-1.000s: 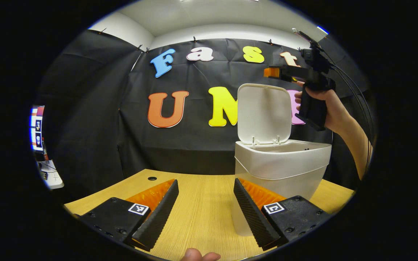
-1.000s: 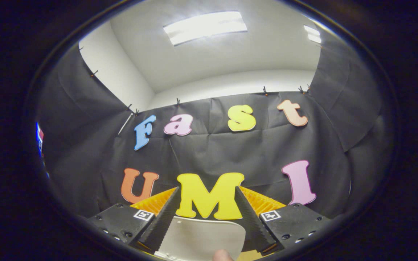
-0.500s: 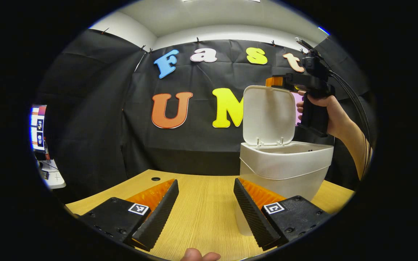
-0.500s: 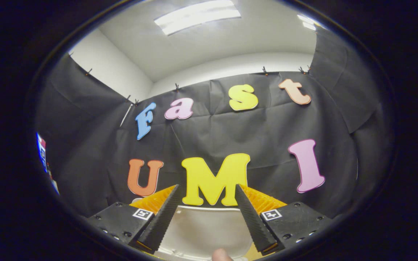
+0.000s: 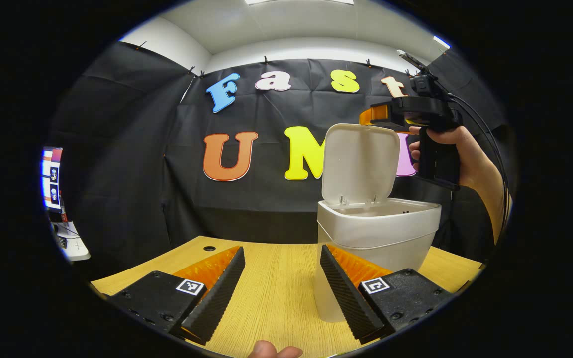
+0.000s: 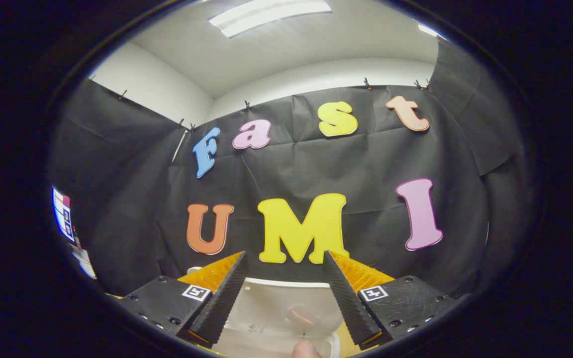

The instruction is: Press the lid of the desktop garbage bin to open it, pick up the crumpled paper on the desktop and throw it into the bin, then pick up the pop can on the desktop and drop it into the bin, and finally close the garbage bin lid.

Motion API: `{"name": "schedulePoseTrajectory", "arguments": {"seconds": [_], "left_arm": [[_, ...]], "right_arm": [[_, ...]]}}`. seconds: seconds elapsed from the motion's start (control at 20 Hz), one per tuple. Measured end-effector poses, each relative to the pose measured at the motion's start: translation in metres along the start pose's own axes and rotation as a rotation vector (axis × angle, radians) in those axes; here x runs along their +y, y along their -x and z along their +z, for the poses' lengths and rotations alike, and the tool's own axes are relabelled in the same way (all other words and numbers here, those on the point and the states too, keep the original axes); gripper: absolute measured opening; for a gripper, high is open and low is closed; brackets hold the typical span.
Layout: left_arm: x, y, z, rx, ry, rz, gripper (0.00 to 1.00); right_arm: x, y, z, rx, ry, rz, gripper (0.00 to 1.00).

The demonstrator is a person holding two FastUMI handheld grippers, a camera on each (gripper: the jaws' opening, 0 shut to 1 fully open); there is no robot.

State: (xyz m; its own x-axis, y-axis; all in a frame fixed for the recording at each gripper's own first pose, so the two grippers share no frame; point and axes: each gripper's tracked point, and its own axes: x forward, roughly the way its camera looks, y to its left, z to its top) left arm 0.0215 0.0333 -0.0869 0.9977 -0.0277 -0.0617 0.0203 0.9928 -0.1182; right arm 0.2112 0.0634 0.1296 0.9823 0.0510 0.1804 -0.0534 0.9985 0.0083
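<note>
Right gripper (image 5: 373,115) hangs wide and empty just above the raised lid (image 5: 361,164).
Lid's top edge lies directly under its fingers; left gripper (image 5: 281,278), wide too, sits farther off.

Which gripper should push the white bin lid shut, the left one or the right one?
Probably the right gripper. It sits open at the top edge of the raised white plastic lid of the white desktop bin. The left gripper is open too, but low over the wooden table, in front of the bin.
</note>
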Motion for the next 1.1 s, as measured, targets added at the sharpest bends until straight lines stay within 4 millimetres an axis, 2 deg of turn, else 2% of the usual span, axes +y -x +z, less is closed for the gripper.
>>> {"name": "schedulePoseTrajectory", "arguments": {"seconds": [0.05, 0.1, 0.4, 0.6, 0.95, 1.1], "left_arm": [[0.001, 0.003, 0.0, -0.001, 0.003, 0.0, 0.98], [0.001, 0.005, 0.0, -0.001, 0.007, 0.0, 0.98], [-0.005, 0.017, 0.002, -0.009, 0.024, -0.007, 0.98], [-0.007, 0.025, 0.004, -0.014, 0.024, -0.01, 0.98], [-0.005, 0.032, 0.003, -0.013, 0.029, 0.008, 0.98], [-0.01, 0.032, 0.005, -0.011, 0.022, 0.008, 0.98]], "right_arm": [[0.002, 0.005, -0.001, 0.012, 0.003, 0.003, 0.93], [0.005, 0.01, -0.002, 0.021, 0.008, 0.005, 0.96], [0.017, 0.031, -0.012, 0.077, 0.025, 0.015, 0.94], [0.03, 0.046, -0.024, 0.12, 0.058, 0.039, 0.88], [0.033, 0.068, -0.046, 0.201, 0.028, 0.063, 0.88], [0.036, 0.081, -0.058, 0.237, 0.034, 0.071, 0.89]]}}
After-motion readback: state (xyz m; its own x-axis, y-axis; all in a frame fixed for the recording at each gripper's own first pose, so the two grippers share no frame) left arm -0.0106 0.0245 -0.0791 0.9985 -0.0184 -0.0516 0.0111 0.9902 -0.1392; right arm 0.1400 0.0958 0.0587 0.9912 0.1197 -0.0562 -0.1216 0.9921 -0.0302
